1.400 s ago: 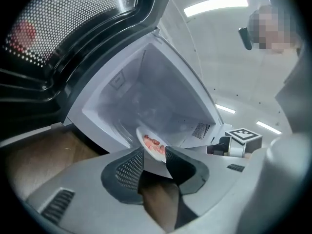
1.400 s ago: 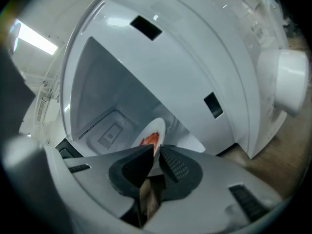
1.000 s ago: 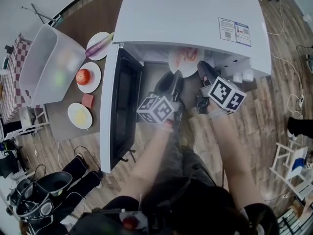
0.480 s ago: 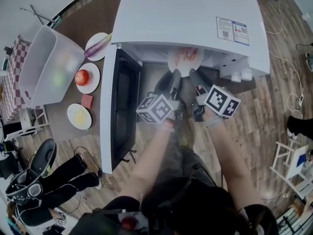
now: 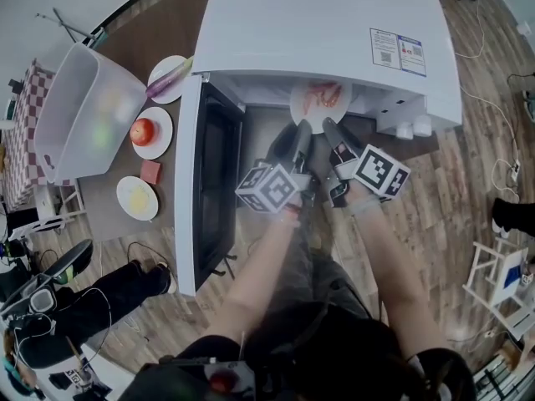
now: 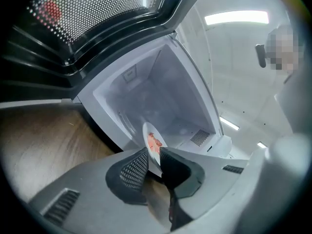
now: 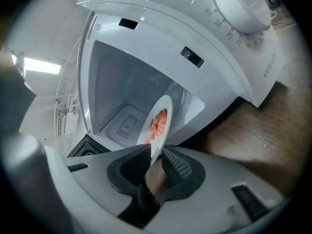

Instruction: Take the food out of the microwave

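A white plate (image 5: 320,103) with pink-red food sits at the mouth of the white microwave (image 5: 334,32), just under its top edge. Both grippers reach in from the front. My left gripper (image 5: 303,132) has the plate's near rim (image 6: 152,141) between its pads, and its jaws are closing on it. My right gripper (image 5: 331,129) has the rim (image 7: 160,123) between its pads a little further right, its jaws closing too. In both gripper views the pads touch the rim. The microwave's cavity (image 6: 161,101) behind the plate is bare.
The microwave door (image 5: 205,190) stands open to the left. On the brown table left of it are a clear plastic bin (image 5: 84,111), a plate with a tomato (image 5: 144,130), two other plates (image 5: 136,197) and a pink block (image 5: 150,171). A person's legs (image 5: 92,303) show lower left.
My right gripper has moved left from beside the plate to its near rim and rolled. The left gripper has stayed at the rim. The legs at lower left have shifted.
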The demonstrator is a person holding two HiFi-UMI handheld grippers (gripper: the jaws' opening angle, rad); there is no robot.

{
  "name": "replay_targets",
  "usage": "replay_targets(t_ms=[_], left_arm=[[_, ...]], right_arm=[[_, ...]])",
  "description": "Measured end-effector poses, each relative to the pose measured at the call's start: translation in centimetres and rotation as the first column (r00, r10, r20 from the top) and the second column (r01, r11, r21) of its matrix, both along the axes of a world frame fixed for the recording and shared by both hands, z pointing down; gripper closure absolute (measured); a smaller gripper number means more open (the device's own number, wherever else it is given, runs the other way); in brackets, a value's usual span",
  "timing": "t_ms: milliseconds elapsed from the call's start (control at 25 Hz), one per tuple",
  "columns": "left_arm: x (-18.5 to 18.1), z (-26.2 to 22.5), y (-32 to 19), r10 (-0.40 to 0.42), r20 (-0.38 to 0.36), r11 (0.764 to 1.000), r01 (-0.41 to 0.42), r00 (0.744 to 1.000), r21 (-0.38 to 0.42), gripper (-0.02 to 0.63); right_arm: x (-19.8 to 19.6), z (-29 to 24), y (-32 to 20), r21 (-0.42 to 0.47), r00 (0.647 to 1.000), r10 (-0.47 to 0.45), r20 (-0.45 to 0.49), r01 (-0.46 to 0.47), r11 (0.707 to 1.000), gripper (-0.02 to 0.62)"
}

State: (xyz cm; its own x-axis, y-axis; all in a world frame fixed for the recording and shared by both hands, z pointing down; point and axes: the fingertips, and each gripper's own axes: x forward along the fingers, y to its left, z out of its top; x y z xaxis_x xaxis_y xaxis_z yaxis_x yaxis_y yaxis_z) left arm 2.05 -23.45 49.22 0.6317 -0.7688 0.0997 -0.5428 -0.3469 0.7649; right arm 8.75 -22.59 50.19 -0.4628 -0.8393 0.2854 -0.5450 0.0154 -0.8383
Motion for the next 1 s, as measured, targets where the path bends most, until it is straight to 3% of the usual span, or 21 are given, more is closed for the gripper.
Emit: replay_targets(t_ms=[1000], left_arm=[[-2.1, -0.4, 3.2, -0.036, -0.035, 0.999, 0.035, 0.999, -0.033, 0.535]], right_arm=[[-2.0, -1.2, 2.7, 0.021, 0.998, -0.063, -0.031, 0.064, 0.998, 0.532]])
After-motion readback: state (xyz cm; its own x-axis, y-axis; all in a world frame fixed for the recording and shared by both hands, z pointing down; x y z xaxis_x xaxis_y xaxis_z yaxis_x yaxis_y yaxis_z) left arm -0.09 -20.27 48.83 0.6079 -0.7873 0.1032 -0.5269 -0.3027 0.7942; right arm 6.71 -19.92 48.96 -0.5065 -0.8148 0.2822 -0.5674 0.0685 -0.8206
